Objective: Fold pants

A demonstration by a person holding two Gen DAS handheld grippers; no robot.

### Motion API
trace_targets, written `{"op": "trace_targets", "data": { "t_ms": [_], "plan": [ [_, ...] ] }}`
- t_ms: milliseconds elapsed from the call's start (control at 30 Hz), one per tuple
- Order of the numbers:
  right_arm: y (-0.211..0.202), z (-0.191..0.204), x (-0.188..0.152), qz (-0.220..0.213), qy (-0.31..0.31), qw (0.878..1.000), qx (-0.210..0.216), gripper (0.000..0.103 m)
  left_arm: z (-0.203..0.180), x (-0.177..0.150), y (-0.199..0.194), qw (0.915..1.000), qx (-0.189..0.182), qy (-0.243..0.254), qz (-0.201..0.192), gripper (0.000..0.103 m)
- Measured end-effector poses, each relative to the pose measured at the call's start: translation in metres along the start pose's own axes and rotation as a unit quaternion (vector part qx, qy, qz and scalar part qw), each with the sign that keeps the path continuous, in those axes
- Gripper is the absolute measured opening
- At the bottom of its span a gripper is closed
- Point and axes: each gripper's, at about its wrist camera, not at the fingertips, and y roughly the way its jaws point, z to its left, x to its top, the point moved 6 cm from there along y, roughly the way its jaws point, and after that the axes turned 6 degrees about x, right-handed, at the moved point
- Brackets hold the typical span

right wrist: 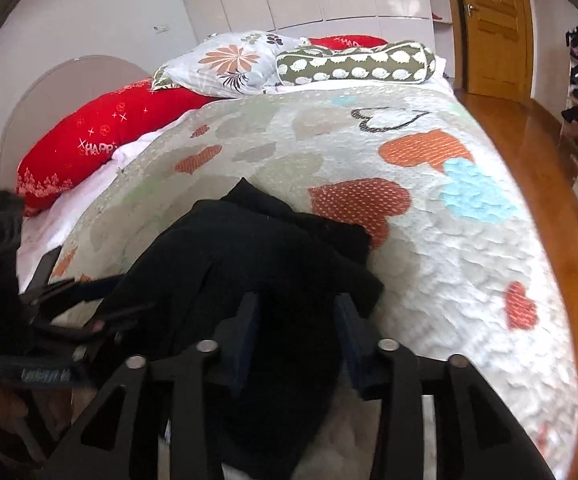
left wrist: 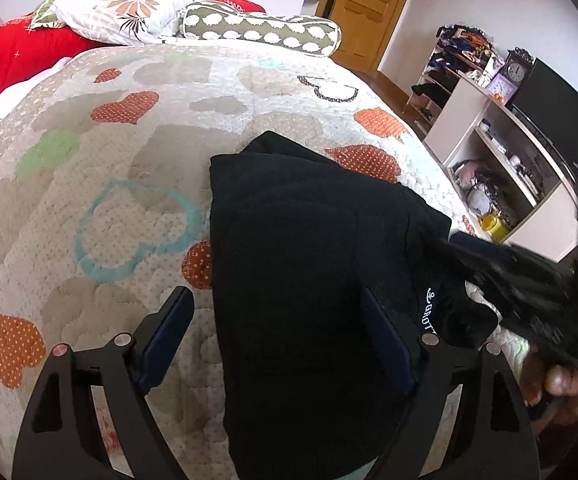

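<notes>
Black pants (left wrist: 309, 248) lie bunched on the heart-patterned quilt (left wrist: 129, 152) of a bed, with white lettering near the waistband. My left gripper (left wrist: 285, 320) is open, its fingers spread wide over the near part of the pants; the right finger touches the cloth. In the right wrist view the pants (right wrist: 249, 248) run between the fingers of my right gripper (right wrist: 297, 332), which is closed down on the black fabric. The right gripper (left wrist: 529, 280) shows blurred at the right edge of the left wrist view, on the waistband end. The left gripper (right wrist: 49, 304) shows at the left of the right wrist view.
Pillows lie at the head of the bed: a red one (right wrist: 101, 136), a floral one (right wrist: 229, 60) and a green dotted bolster (right wrist: 353, 62). A shelf unit (left wrist: 509, 152) with clutter stands right of the bed. A wooden door (right wrist: 493, 24) and wooden floor (right wrist: 529, 152) are beyond.
</notes>
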Motion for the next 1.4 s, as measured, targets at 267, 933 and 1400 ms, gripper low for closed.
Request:
{"op": "trace_targets", "data": {
  "t_ms": [267, 933, 1400],
  "plan": [
    [-0.002, 0.014, -0.037, 0.011, 0.006, 1.0, 0.016, 0.06, 0.001, -0.008, -0.016, 0.9998, 0.018, -0.004, -0.005, 0.086],
    [-0.003, -0.008, -0.033, 0.009, 0.072, 0.994, 0.08, 0.082, 0.012, -0.001, 0.002, 0.9987, -0.026, -0.031, 0.031, 0.09],
    [0.038, -0.005, -0.017, -0.003, 0.081, 0.983, 0.165, 0.101, 0.005, 0.005, 0.03, 0.992, -0.114, -0.031, 0.045, 0.103]
  ]
}}
